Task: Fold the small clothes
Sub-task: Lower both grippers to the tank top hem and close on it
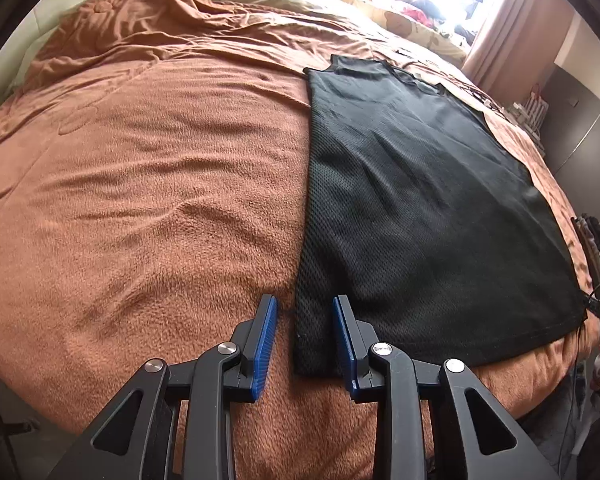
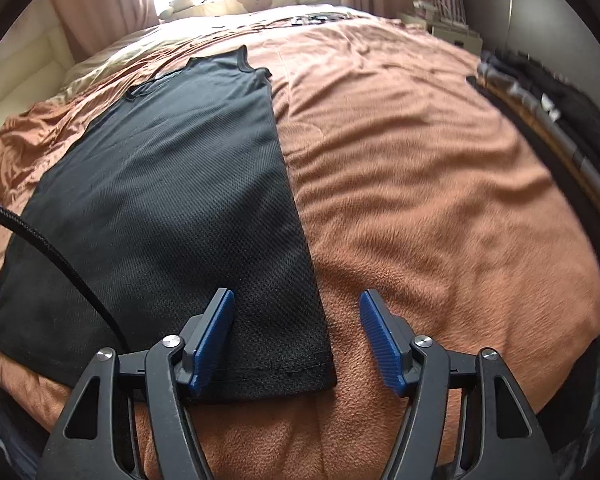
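Both tools released: left tool [image 1: 305, 308] straddles the shirt's [image 1: 412, 208] near-left hem corner, right tool [image 2: 296, 304] the near-right. Shirt flat on bed [image 1: 140, 200]. Pinch both corners evenly, lift together.

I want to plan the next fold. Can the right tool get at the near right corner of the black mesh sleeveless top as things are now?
Probably yes. The right tool is open over the near right corner of the black mesh sleeveless top, which lies flat on the brown fleece blanket with nothing on it.
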